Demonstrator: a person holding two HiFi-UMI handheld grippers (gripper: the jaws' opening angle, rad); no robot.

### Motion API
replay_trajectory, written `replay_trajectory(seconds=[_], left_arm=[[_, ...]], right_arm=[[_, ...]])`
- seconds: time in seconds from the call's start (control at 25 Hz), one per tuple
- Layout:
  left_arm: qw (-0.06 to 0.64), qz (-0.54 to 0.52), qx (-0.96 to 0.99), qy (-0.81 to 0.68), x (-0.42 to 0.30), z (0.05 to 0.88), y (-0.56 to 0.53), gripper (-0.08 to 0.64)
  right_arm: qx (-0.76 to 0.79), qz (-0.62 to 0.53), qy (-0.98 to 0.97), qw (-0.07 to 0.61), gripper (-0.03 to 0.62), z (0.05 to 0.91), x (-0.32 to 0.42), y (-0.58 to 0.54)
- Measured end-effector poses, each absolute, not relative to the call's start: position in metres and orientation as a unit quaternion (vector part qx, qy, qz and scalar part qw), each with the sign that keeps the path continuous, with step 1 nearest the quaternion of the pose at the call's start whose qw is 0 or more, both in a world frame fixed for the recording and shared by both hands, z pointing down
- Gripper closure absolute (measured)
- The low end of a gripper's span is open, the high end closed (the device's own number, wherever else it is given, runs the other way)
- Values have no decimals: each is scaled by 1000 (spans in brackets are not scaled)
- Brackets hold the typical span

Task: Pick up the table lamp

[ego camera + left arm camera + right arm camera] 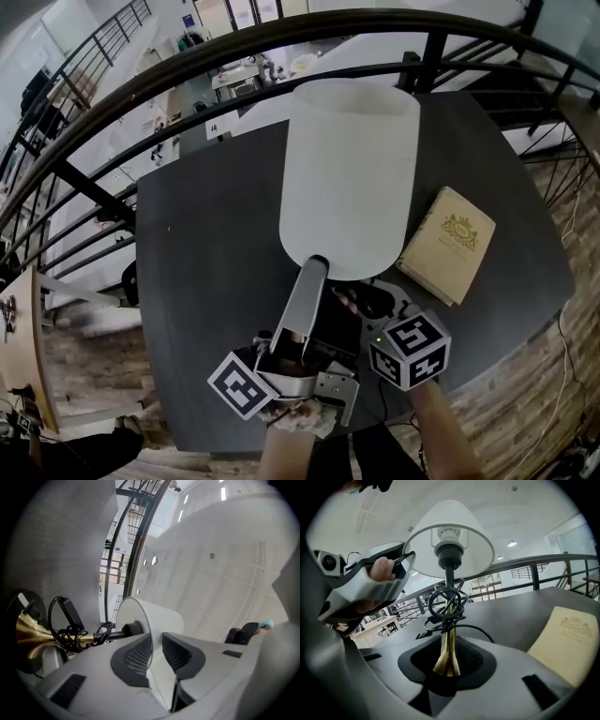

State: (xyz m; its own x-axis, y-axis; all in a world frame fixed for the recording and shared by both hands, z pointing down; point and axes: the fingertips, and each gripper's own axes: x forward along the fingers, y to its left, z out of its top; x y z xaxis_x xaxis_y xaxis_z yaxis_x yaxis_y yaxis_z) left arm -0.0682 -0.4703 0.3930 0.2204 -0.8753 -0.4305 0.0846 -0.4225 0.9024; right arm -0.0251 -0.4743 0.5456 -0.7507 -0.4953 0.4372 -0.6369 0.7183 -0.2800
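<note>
Since the table lamp (449,569) is gripped by nothing sturdier than its shade (352,169), the nearest hazard is judged to be damage at that grip. The left tool (157,638) is closed on the thin lower rim, with the shade's wall taken between its pads. A crease, a tear or a slip is to be feared once weight is hung from it. The right tool (447,654) is held low with its jaws apart on either side of the flared brass stem (447,644). The stem is not squeezed, so little support can be counted on from that side. If the lamp is raised as things stand, it is likely to swing or tip about the pinched rim. Whether it stands on the desk (216,244) or is already clear of it cannot be told. The black cord (446,603) is wound in loose loops round the stem and could be snagged by a jaw or dragged along. Just to the right of the lamp a cream book (448,244) lies flat, near enough to be struck by a swinging lower end. Bare desk is seen to the left of the lamp and behind it. Farther off, the desk's far rim is closely followed by a curved dark railing (187,67), through which a lower floor is seen. Room for moving is therefore judged to lie upward and toward the person rather than outward.
</note>
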Motion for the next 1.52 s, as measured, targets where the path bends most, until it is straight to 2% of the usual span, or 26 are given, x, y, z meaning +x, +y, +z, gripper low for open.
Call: replay_trajectory(seconds=[0.08,0.6,0.76,0.92,0.96,1.0,1.2,1.52], left_arm=[[441,-545,643,-308,-68,394,-471,468],[438,-546,648,-301,-75,391,-474,468],[440,-546,648,-297,-76,391,-473,468],[440,-545,651,-292,-72,390,-473,469],[440,-546,651,-290,-72,389,-473,471],[440,-547,651,-289,-72,389,-474,471],[441,-552,647,-285,-79,391,-472,471],[451,-579,627,-261,-82,391,-469,476]], right_arm=[[307,213,-912,171,468,548,-26,-477],[255,220,-922,192,463,555,-40,-483],[229,214,-925,216,402,560,-47,-480],[226,203,-923,237,402,568,-51,-484],[223,207,-924,233,403,568,-53,-484],[220,213,-925,225,437,567,-55,-485],[225,237,-928,178,434,566,-56,-486],[232,213,-933,173,439,563,-55,-484]])
